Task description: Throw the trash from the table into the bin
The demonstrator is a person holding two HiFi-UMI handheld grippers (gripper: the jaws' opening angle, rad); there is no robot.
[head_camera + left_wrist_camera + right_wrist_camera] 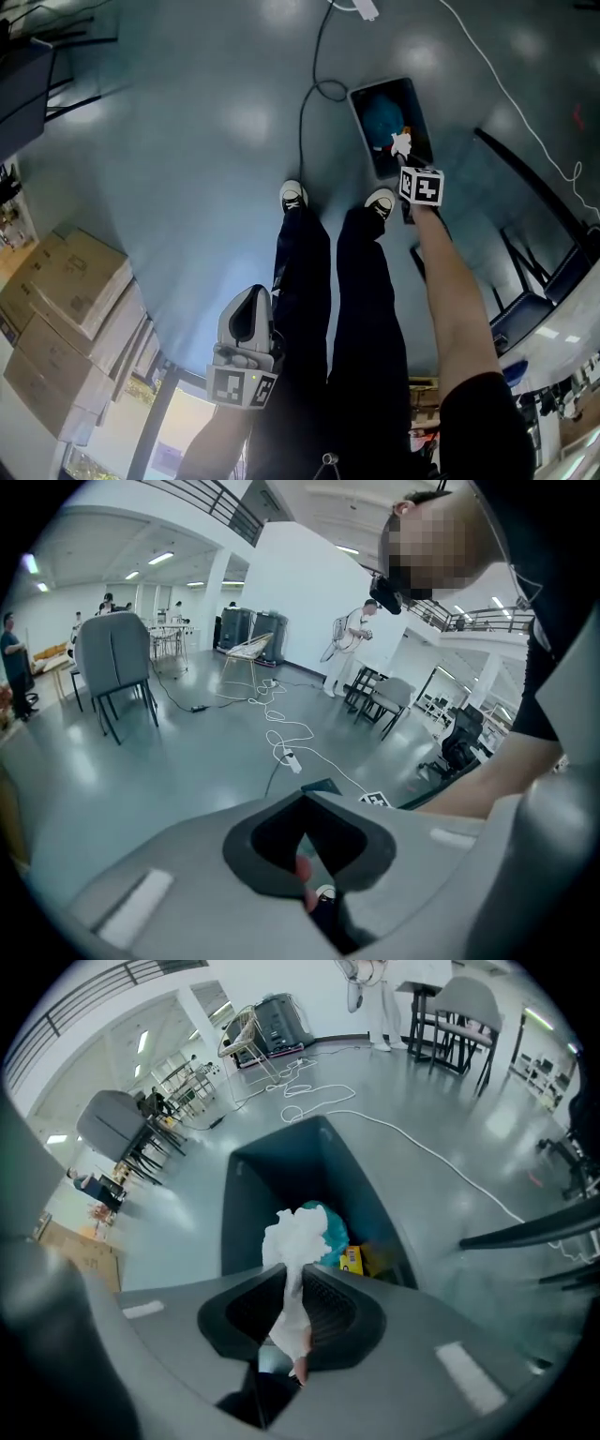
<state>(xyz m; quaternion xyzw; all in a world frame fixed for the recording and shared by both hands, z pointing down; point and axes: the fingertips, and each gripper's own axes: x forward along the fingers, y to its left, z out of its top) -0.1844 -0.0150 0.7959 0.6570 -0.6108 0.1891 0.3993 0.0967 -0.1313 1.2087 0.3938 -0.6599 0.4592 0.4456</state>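
Note:
The dark bin (pixel 361 127) stands open on the floor just beyond the person's shoes, with a blue bag (pixel 382 114) in it. My right gripper (pixel 405 157) hangs over the bin's near edge, pointing steeply down, shut on a crumpled white tissue (pixel 401 143). In the right gripper view the tissue (pixel 298 1237) sticks out between the jaws of that gripper (pixel 292 1274), above the bin (pixel 281 1176), the blue bag (pixel 333 1227) and a yellow packet (pixel 352 1260). My left gripper (pixel 253 292) hangs by the left leg, and this left gripper (pixel 302 803) has its jaws together on nothing.
Cardboard boxes (pixel 66 309) are stacked at the left. A black cable (pixel 309 94) curls on the floor beside the bin and a white power strip (pixel 366 7) lies beyond. Dark chair frames (pixel 525 187) stand at the right. The person's shoes (pixel 293 196) are close to the bin.

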